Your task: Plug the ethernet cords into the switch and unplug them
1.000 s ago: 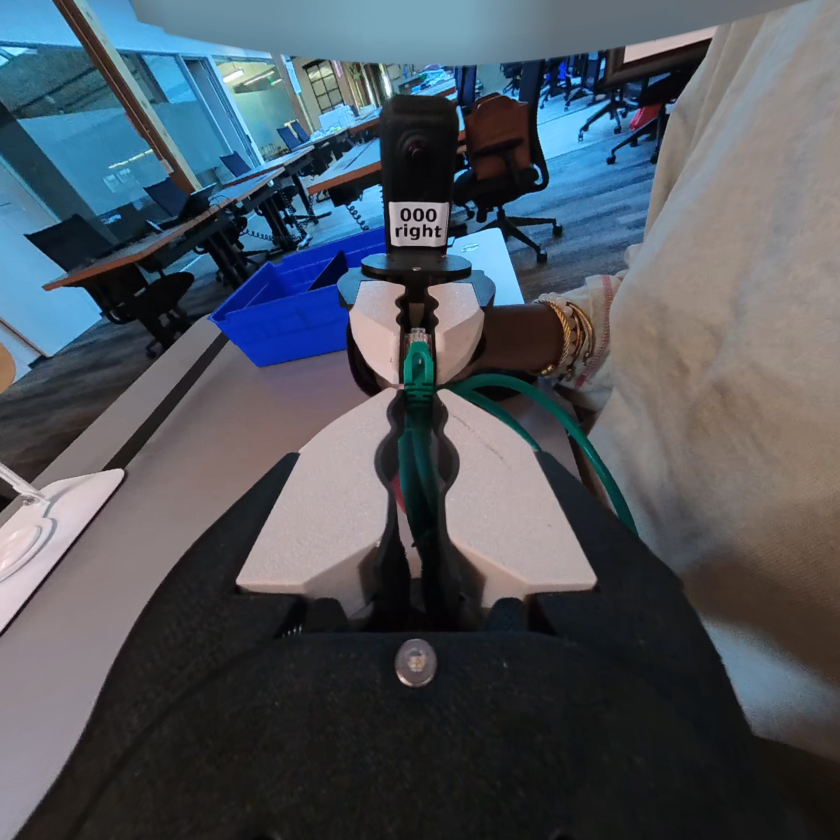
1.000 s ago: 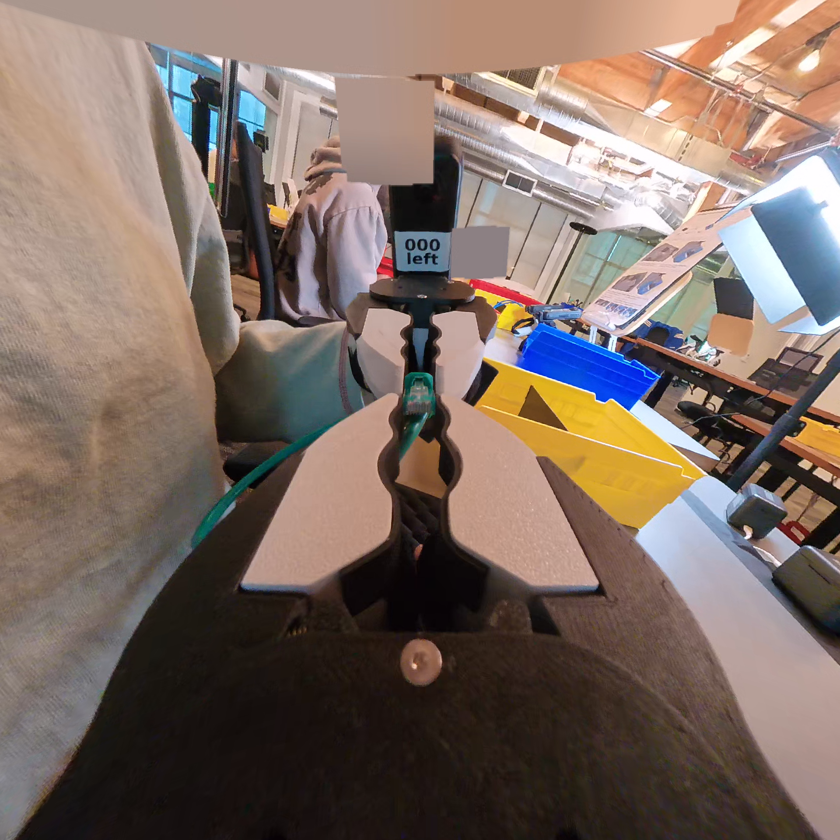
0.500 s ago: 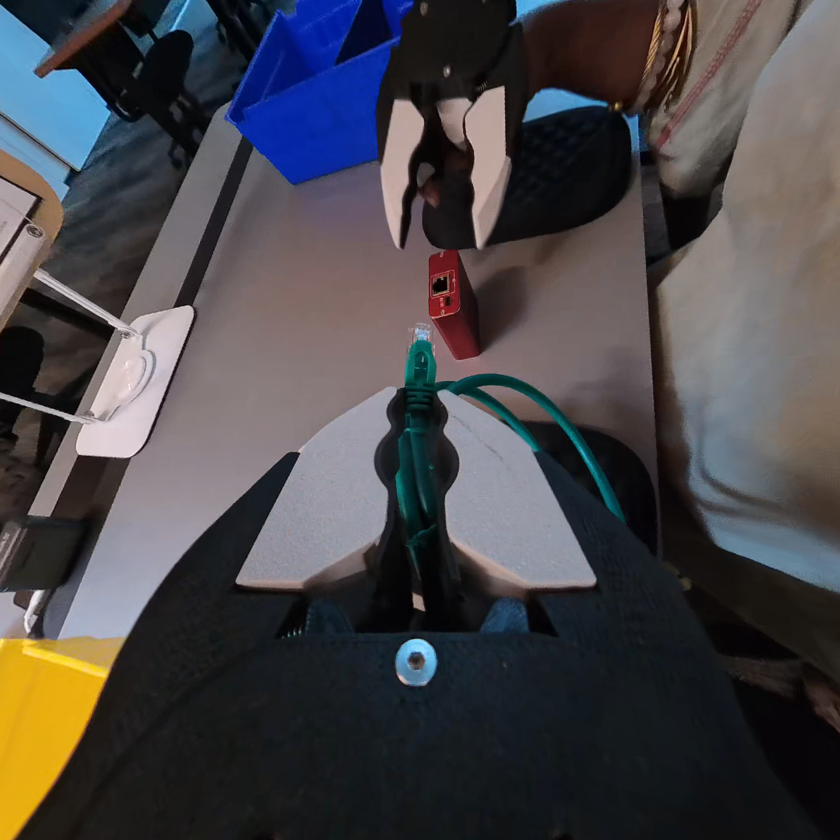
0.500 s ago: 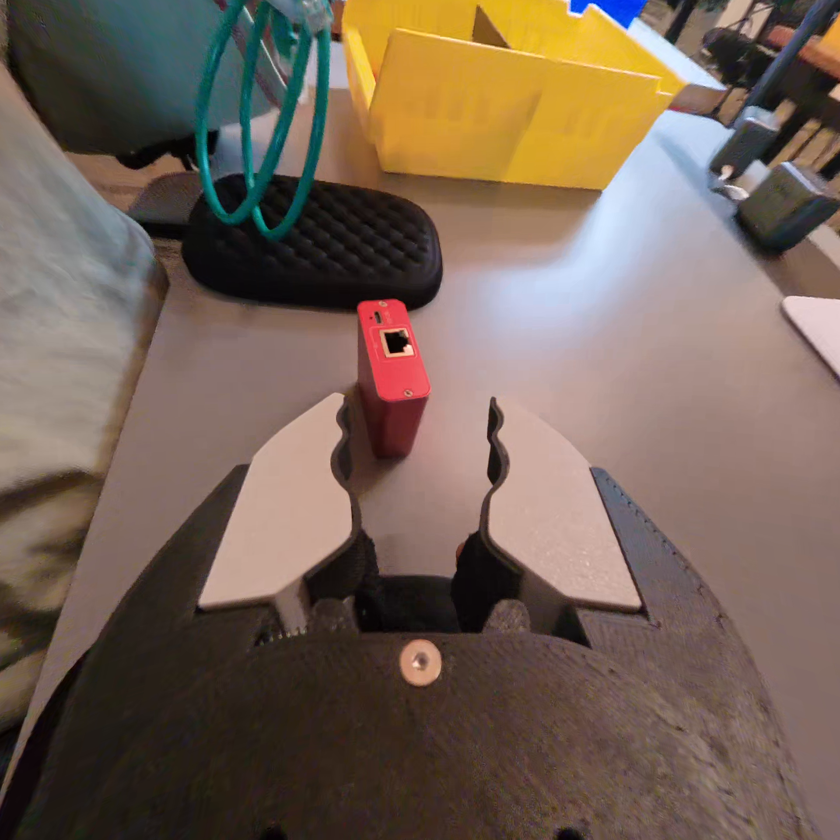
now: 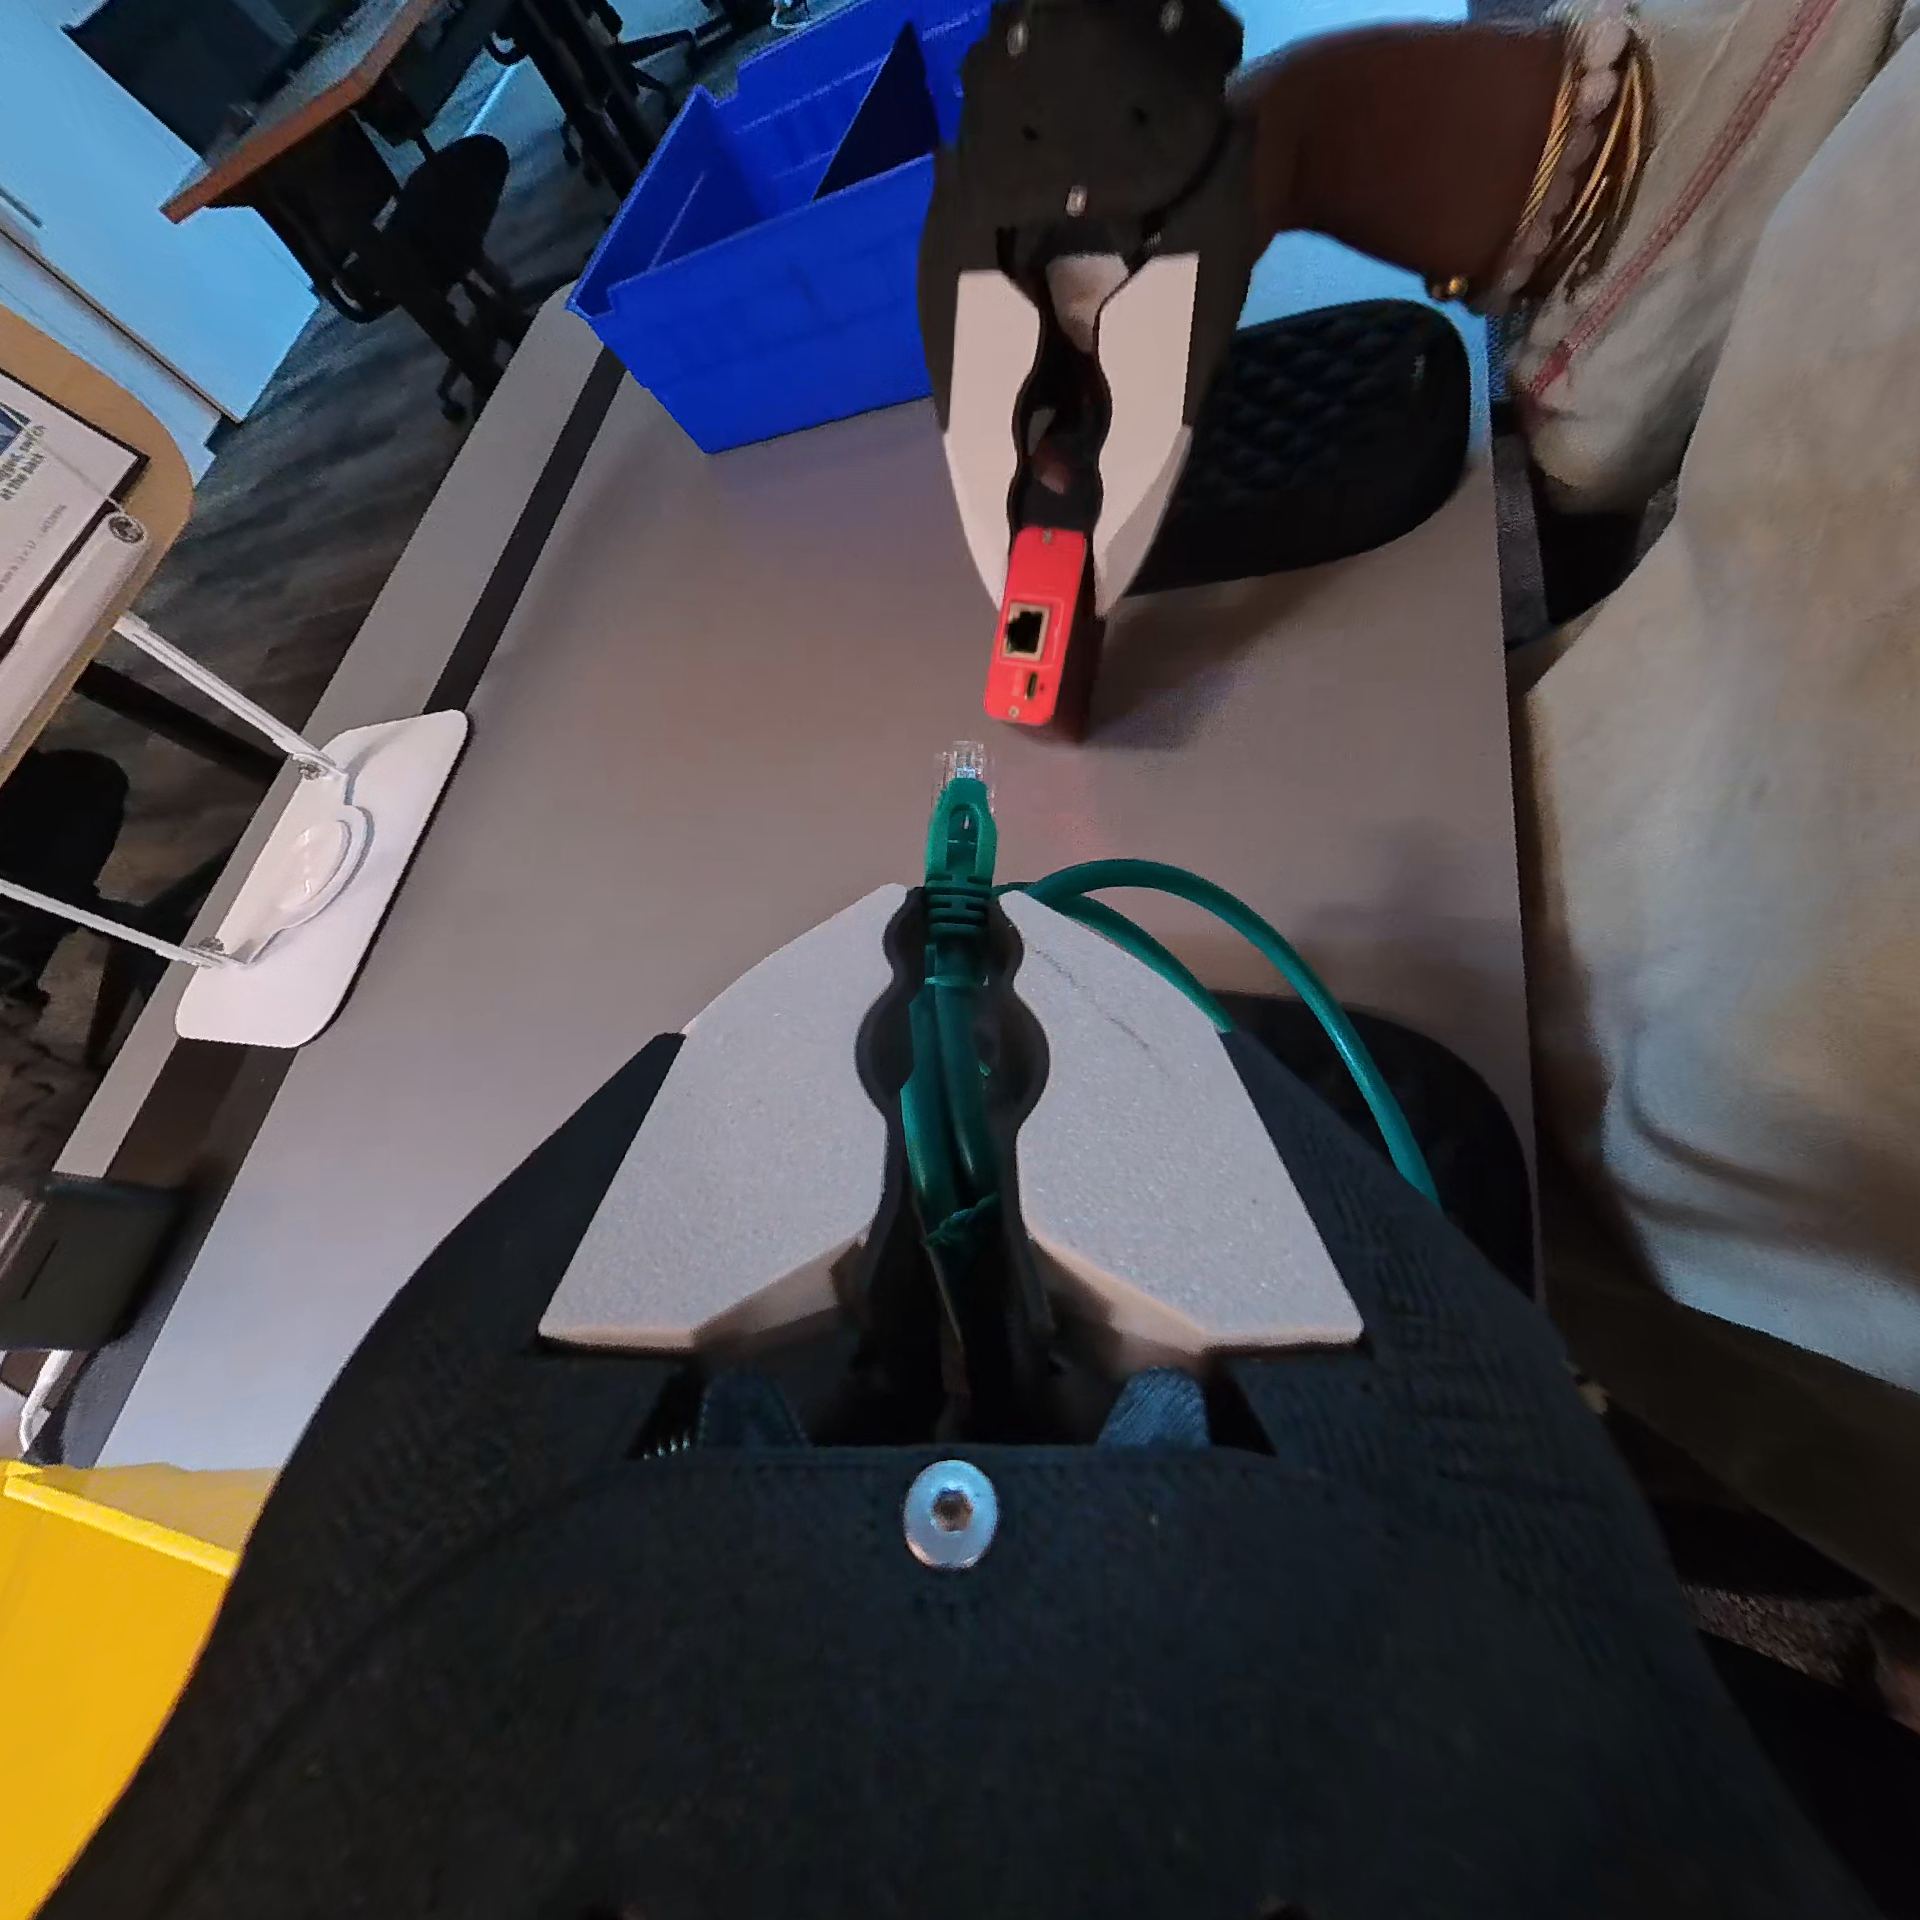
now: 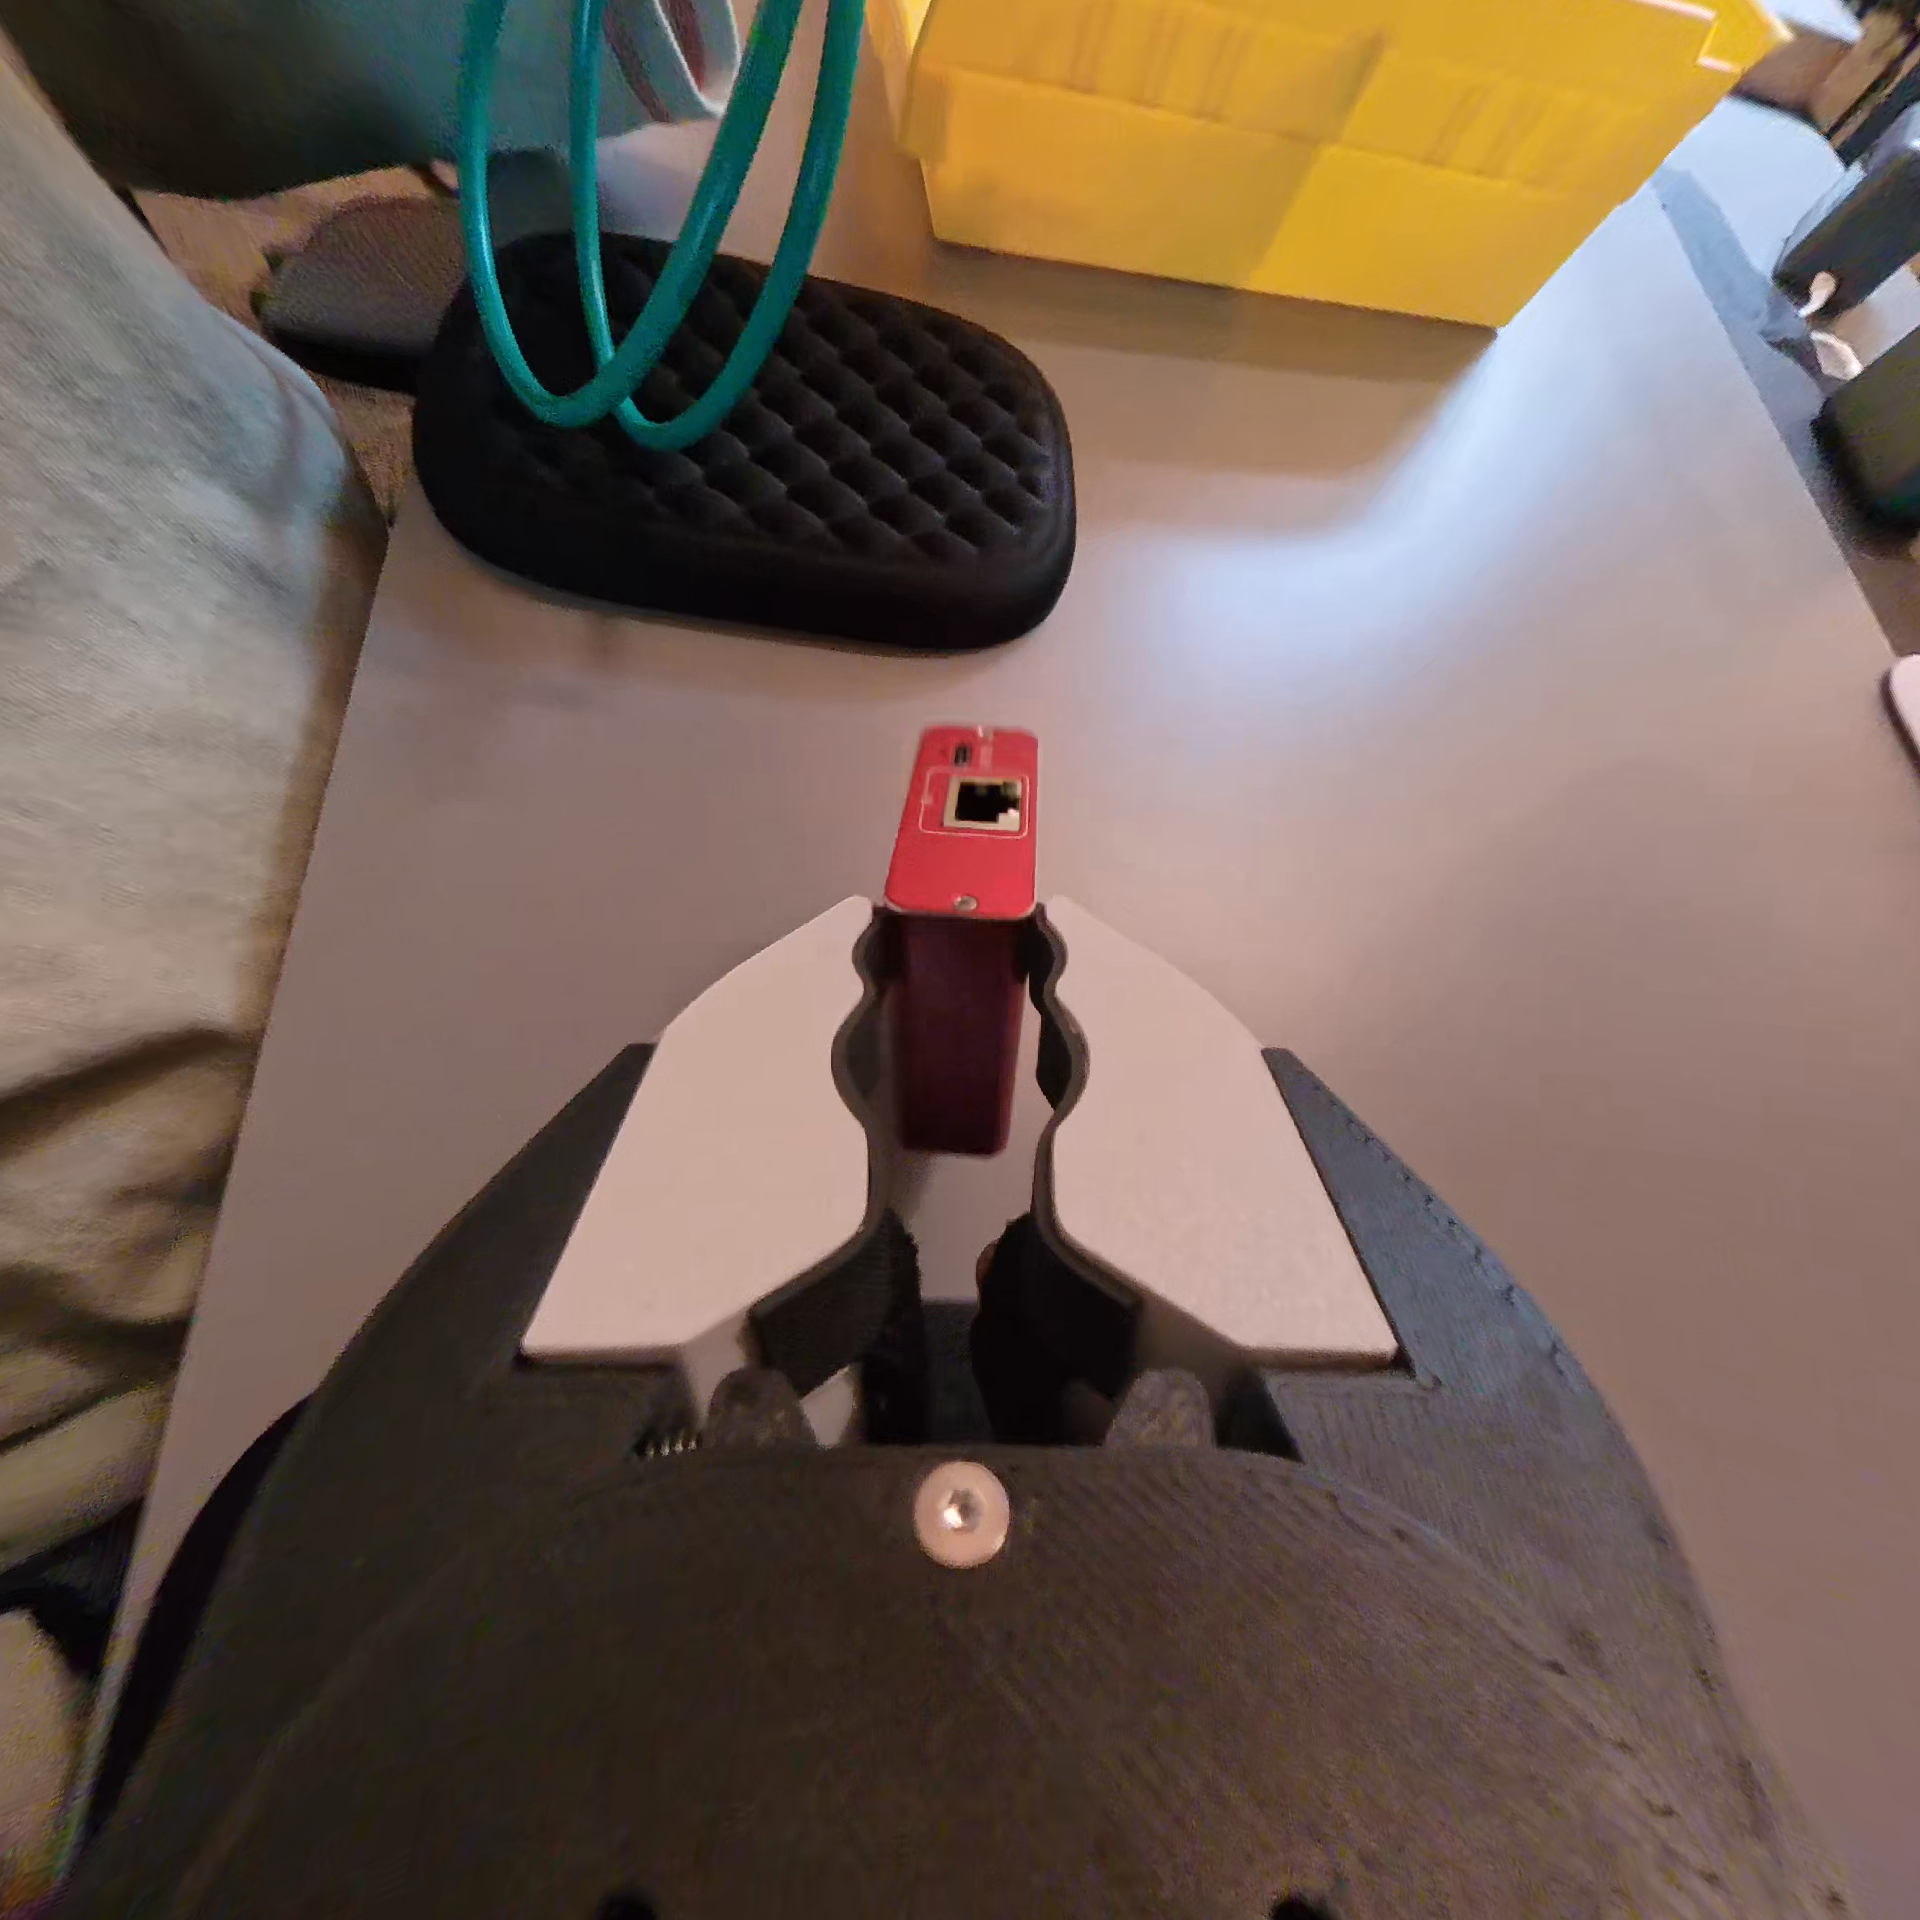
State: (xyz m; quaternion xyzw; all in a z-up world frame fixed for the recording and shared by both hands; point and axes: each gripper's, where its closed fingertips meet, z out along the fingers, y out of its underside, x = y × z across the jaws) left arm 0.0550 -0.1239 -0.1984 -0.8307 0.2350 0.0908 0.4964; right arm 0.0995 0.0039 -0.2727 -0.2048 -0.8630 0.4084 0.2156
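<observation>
Left gripper [image 5: 961, 914] clamped on green cord [image 5: 958, 862], plug pointing at red switch [image 5: 1034, 634]. Right gripper [image 6: 956, 914] closed around switch on grey table [image 6: 1351, 831].

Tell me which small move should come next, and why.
Probably ease the left gripper forward, steering the green ethernet plug into the red switch. The port faces the plug across a gap of bare table, and the right gripper has its jaws around the switch.

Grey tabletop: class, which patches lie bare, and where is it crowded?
Bare: the grey tabletop between the blue plastic bin, white stand base and small red switch; also right of the switch toward the yellow bin. Crowded: around the black quilted pad under the green cable loops.
</observation>
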